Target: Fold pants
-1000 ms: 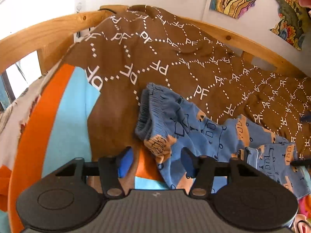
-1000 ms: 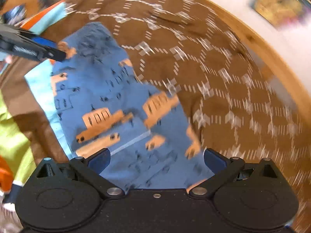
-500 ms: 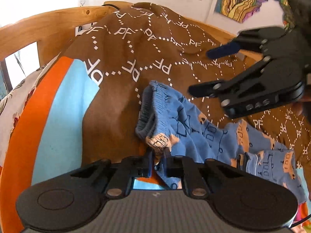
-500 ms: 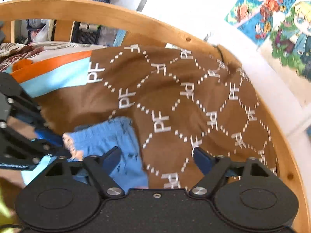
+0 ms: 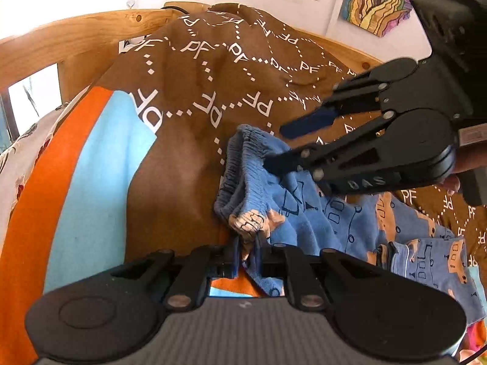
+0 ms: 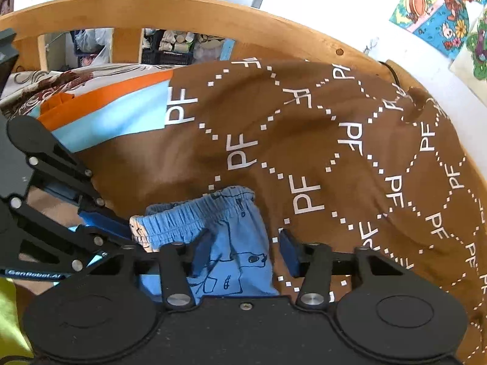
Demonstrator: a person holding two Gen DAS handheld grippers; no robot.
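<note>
Small blue pants with orange car prints lie crumpled on a brown blanket marked "PF". My left gripper is shut on the near corner of the elastic waistband. My right gripper is open, its fingers straddling the far side of the waistband from above. In the left wrist view the right gripper hovers over the waistband, jaws apart. The left gripper shows in the right wrist view, pinching the waistband corner.
A curved wooden bed rail runs round the far side of the blanket. The blanket has orange and light blue stripes on the left. Posters hang on the white wall behind. Clutter sits beyond the rail.
My left gripper closed on the waistband corner. My right gripper swung from the pant legs to the waistband, came down over it and narrowed its opening.
</note>
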